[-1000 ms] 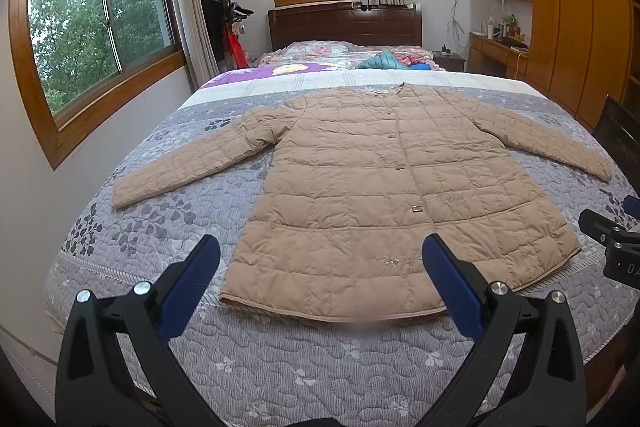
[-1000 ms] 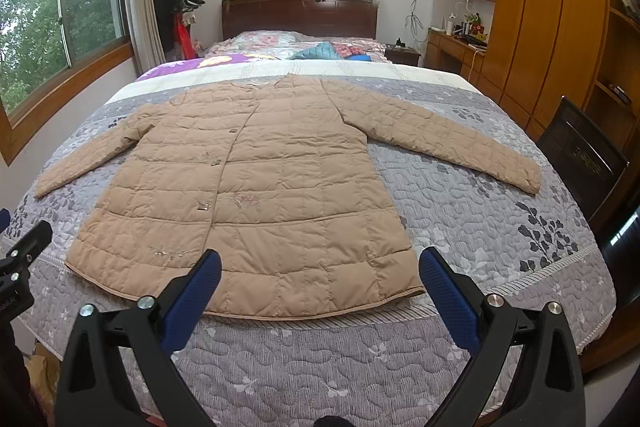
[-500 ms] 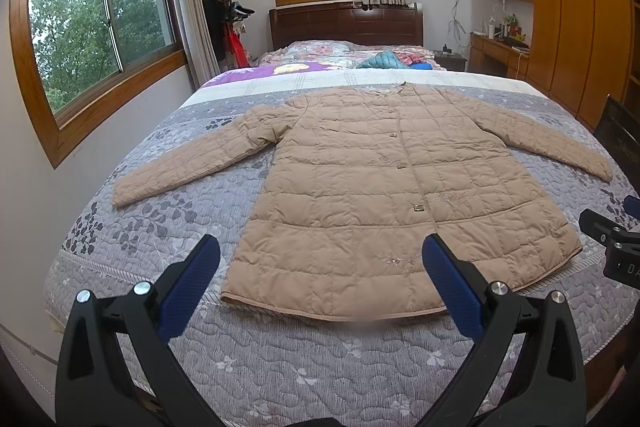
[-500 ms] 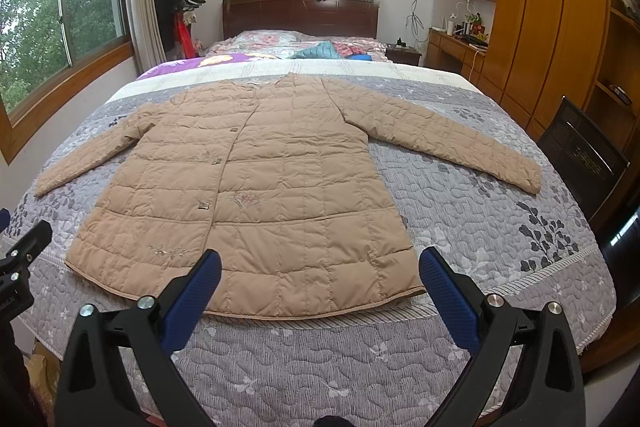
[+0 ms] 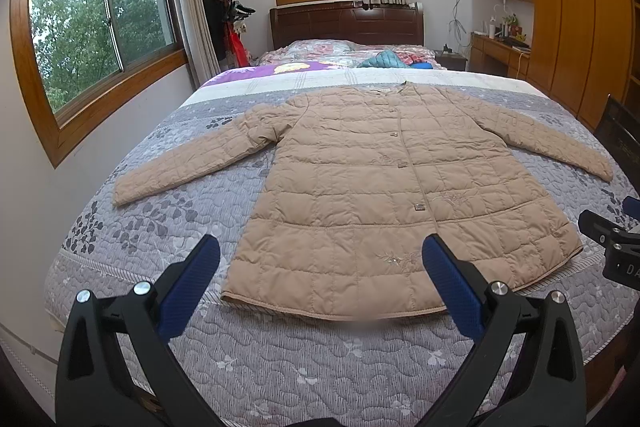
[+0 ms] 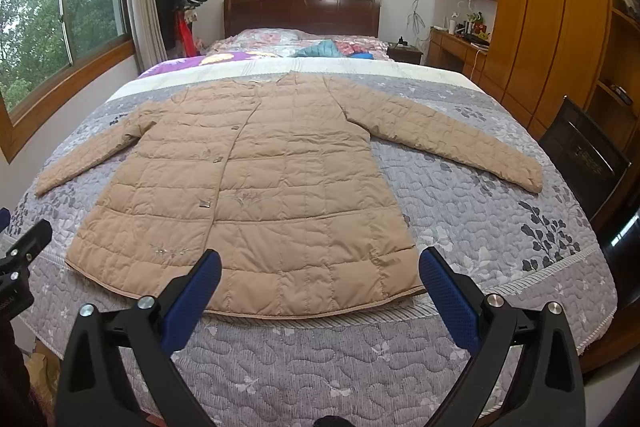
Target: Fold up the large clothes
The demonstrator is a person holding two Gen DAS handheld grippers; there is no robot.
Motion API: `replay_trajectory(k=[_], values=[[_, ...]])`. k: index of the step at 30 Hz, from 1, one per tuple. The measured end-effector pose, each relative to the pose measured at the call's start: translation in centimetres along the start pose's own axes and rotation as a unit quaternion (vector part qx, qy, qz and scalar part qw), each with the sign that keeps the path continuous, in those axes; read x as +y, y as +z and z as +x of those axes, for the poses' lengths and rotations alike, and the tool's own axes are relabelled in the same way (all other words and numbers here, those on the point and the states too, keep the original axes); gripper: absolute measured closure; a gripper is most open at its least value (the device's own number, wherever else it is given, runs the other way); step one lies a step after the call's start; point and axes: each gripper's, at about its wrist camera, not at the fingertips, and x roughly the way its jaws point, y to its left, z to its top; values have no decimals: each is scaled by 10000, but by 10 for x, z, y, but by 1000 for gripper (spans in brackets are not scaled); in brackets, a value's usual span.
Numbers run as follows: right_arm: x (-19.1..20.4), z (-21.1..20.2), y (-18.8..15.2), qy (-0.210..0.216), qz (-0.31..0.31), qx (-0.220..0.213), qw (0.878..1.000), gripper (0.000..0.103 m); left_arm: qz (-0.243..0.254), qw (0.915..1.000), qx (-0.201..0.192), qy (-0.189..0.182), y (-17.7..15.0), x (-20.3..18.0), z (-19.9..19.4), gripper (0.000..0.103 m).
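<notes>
writing: only scrap I can spot is white lettering on the black body of your right gripper at the right edge of the left wrist view, looks like "DA", rest is cut off. Nothing readable on the coat.
coat: one tan quilted coat (image 5: 384, 195), lying flat and front-up in the middle of the bed (image 5: 168, 227), collar toward the headboard (image 5: 346, 23), hem toward the foot edge near you.
sleeves: two, both spread out to the sides. The left sleeve (image 5: 180, 167) runs toward the window-side edge of the bed, the right sleeve (image 6: 444, 139) toward the wardrobe-side edge.
buttons: I count three little fasteners down the front placket in the left wrist view; there may be more up by the collar, too small to call.
left gripper: your left gripper (image 5: 320, 267) hangs over the foot edge of the bed, pointing up the bed at the hem. Jaws spread wide, holding nothing, not touching the coat.
right gripper: your right gripper (image 6: 320, 271) sits in the same pose beside it, closer to the wardrobe-side corner of the hem. Jaws spread wide too, nothing in them.
pads: each gripper has two blue pads.
other stuff: two windows (image 5: 100, 31), one coat rack (image 5: 224, 7) in the corner between them, and a heap of bedding (image 6: 320, 47) at the head end of the bed.
</notes>
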Motion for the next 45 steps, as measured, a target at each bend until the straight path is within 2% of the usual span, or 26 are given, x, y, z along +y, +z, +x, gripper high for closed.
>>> replay_trajectory(k=[36,45], values=[[1,2,1,-2,-18,1,10000,4,10,10000,38,14,-5,3,3,3],[-10,17,14,-66,1,37,10000,4,153,9997,213,26,5,-8,21,3]])
